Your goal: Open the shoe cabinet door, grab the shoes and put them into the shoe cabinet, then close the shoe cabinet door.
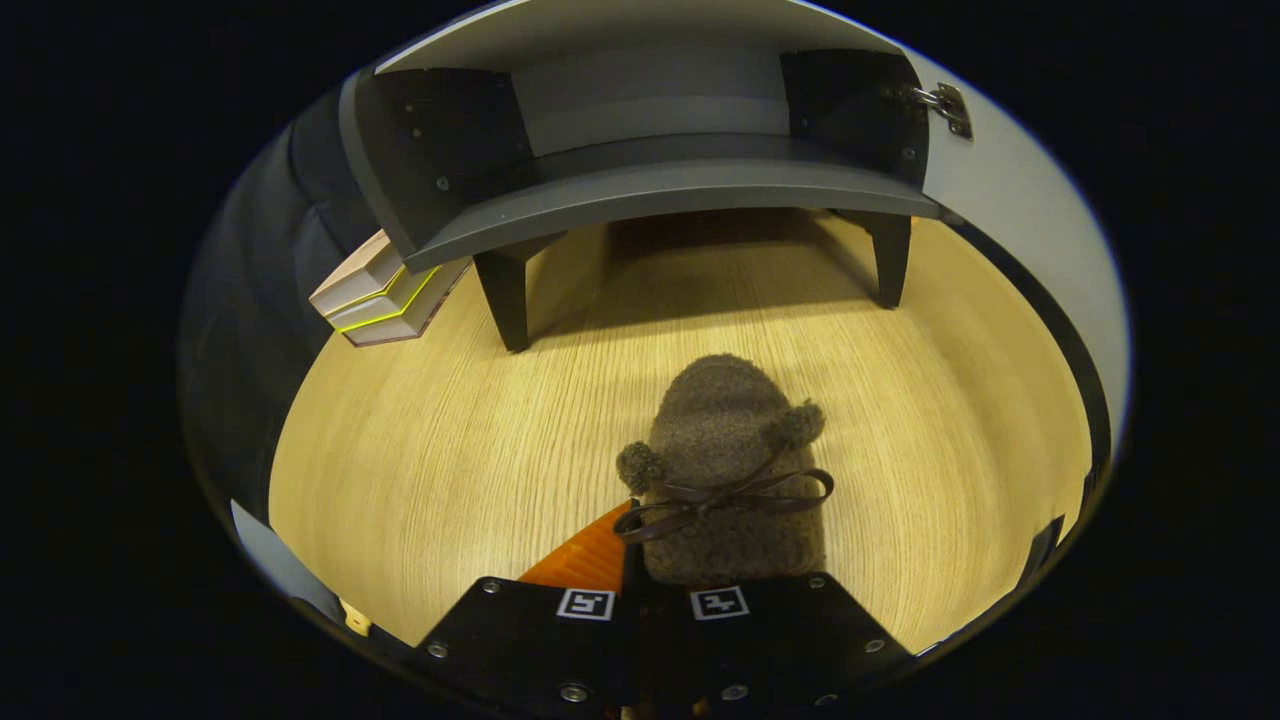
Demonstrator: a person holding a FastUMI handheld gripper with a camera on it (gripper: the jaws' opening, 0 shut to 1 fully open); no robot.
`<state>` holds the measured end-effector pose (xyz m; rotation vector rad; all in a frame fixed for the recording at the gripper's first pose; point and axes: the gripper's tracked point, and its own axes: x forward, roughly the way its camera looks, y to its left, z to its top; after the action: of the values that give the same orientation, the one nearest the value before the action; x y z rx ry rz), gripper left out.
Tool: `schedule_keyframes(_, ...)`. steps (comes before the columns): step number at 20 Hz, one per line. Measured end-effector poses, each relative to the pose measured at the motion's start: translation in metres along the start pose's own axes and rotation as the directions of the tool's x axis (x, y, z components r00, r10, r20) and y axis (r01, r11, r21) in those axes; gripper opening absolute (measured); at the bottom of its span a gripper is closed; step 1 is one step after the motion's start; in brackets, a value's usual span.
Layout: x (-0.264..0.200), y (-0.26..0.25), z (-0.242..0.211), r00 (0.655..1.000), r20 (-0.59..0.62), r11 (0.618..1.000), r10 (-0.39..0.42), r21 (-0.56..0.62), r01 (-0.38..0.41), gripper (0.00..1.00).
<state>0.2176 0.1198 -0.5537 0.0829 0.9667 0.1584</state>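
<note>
Gripper (640, 560) clamped on the fuzzy slipper (730, 470), toe pointing up-frame toward the open shoe cabinet (660, 190) straight ahead

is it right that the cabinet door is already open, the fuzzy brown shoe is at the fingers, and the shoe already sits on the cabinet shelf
Not quite. The gripper view shows the cabinet door open and the fuzzy brown shoe at the fingers, which look closed on its heel. But the shoe is not on the shelf: it is over the wooden floor, short of the cabinet.
</note>
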Motion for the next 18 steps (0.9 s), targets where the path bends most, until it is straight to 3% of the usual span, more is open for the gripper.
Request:
schedule_keyframes(3, -0.008, -0.003, -0.002, 1.0, -0.003, 1.0, -0.005, 0.011, 0.005, 0.09)
schedule_keyframes(13, -0.081, -0.02, 0.005, 0.998, 0.062, 1.0, -0.03, 0.006, 0.03, 0.08)
schedule_keyframes(18, -0.13, -0.02, 0.033, 0.991, 0.128, 0.999, -0.037, -0.009, 0.038, 0.08)
